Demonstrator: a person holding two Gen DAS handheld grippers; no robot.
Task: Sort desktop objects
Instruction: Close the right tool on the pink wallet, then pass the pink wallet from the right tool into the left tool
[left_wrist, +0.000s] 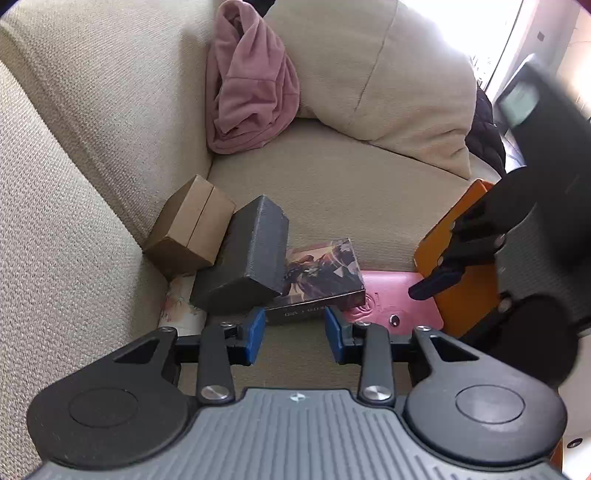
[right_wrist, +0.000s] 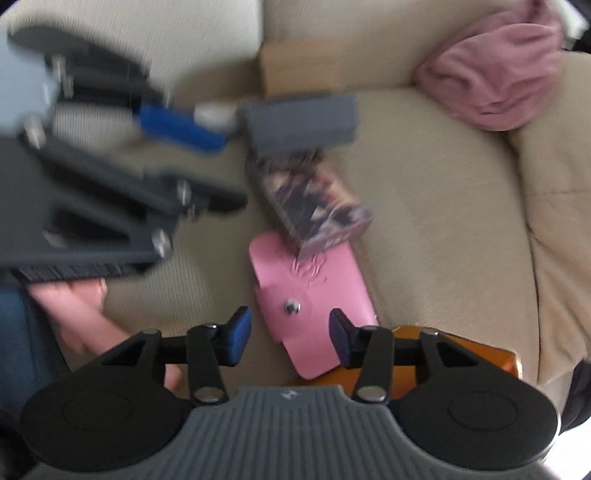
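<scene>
Several small things lie in a row on a beige sofa seat: a brown cardboard box, a dark grey box leaning on it, a picture-printed box, a pink snap case and an orange object. My left gripper is open, its blue pads just short of the printed box's near edge. In the blurred right wrist view my right gripper is open above the pink case, whose snap end lies between the pads without touching them. The orange object lies under its right finger.
A crumpled pink garment and a beige cushion rest against the sofa back. A white floral item is wedged by the armrest under the grey box. A person's hand shows at the lower left.
</scene>
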